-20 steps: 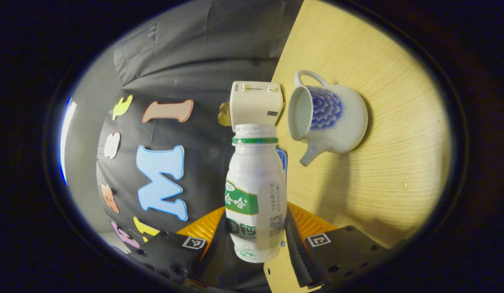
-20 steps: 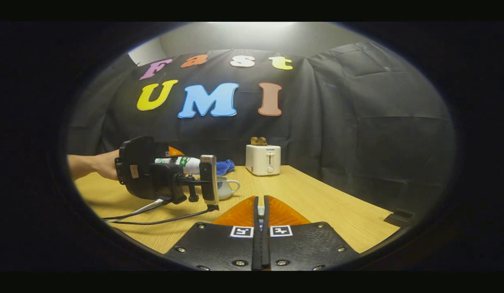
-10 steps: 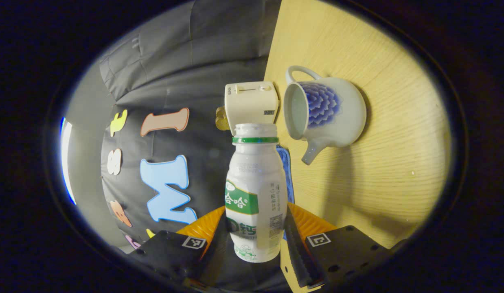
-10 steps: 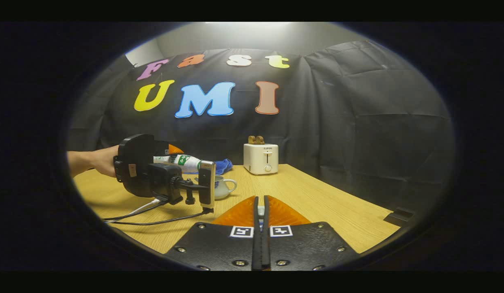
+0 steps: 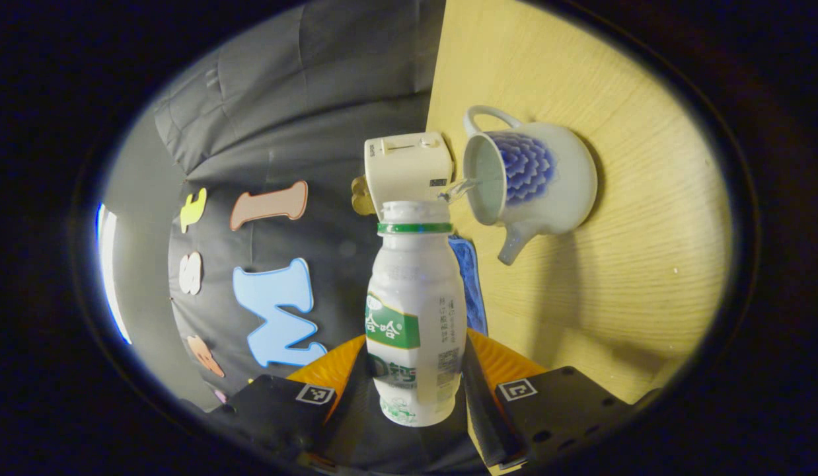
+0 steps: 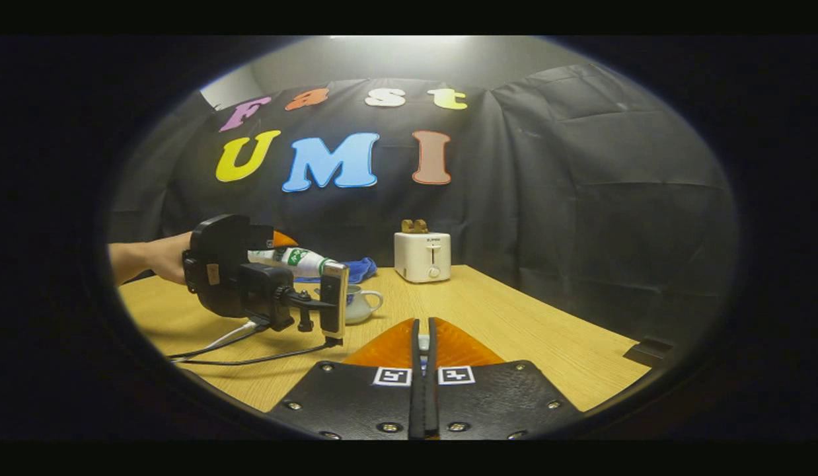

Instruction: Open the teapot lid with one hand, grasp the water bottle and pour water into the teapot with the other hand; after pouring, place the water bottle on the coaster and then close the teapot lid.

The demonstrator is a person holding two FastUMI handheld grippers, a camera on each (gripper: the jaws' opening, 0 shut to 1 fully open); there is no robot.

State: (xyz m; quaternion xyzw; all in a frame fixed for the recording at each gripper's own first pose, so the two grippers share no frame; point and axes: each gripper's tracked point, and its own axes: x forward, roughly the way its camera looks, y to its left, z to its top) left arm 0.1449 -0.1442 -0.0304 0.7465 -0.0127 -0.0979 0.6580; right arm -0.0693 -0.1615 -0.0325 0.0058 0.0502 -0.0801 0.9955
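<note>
Left gripper view: my left gripper (image 5: 419, 380) is clamped on the water bottle (image 5: 415, 311), tipped so its open mouth aims at the lidless teapot (image 5: 531, 182); a thin stream (image 5: 456, 188) arcs into the opening. The blue coaster (image 5: 468, 284) lies just beside the teapot, a toaster (image 5: 406, 168) behind.

Right gripper view: my right gripper (image 6: 422, 344) has its fingers pressed together, perhaps pinching the lid, though I cannot make it out. It waits well apart from the teapot (image 6: 363, 305), leaving room to pour.
</note>
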